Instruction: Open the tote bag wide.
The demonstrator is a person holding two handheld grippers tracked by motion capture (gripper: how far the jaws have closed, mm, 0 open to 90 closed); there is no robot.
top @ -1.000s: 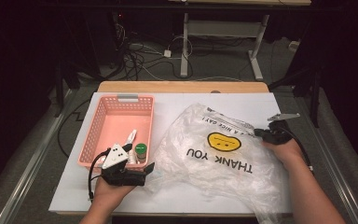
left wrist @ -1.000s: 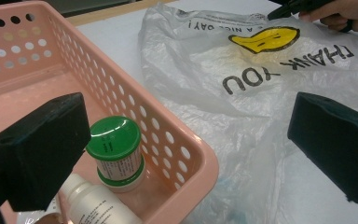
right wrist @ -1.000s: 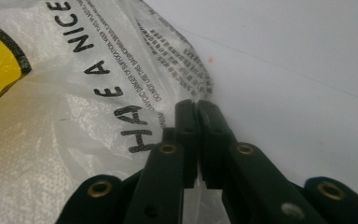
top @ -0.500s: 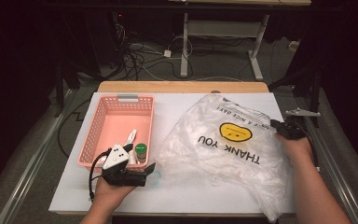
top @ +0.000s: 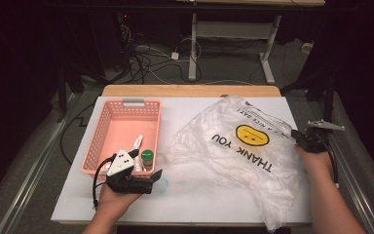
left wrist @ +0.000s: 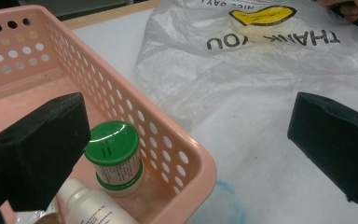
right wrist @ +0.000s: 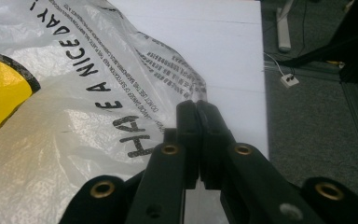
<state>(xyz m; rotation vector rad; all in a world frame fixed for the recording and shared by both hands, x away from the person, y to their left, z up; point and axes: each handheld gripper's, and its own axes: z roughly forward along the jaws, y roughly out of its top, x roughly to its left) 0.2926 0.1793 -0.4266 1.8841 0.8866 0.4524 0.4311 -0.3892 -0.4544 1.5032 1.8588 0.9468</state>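
**Right jaws pinch bag edge, left waits open at basket**

Right gripper (top: 306,140) at the desk's right edge, jaws clenched on the edge of the plastic bag (top: 243,156); in the right gripper view the jaws (right wrist: 198,116) meet with the film caught at their tips. Likely pinching the edge to tug the bag flat or pull its mouth open. Cannot tell whether one layer or both is caught.

Bag is clear film with a yellow smiley and "THANK YOU" print, spread over the right half of the desk (top: 199,195), crumpled, near end hanging toward the front edge.

Left gripper (top: 158,178) near the front-left of the desk, just beside the front-right corner of the pink basket (top: 126,104). Jaws released, wide apart, nothing between the pads in the left gripper view; they frame the basket corner.

In that corner: green-capped jar (left wrist: 114,156) upright, white bottle (left wrist: 91,205) lying just beside it, touching or nearly. Left probably poised to pick one for bagging. Basket sits on the desk's left half, otherwise mostly bare.
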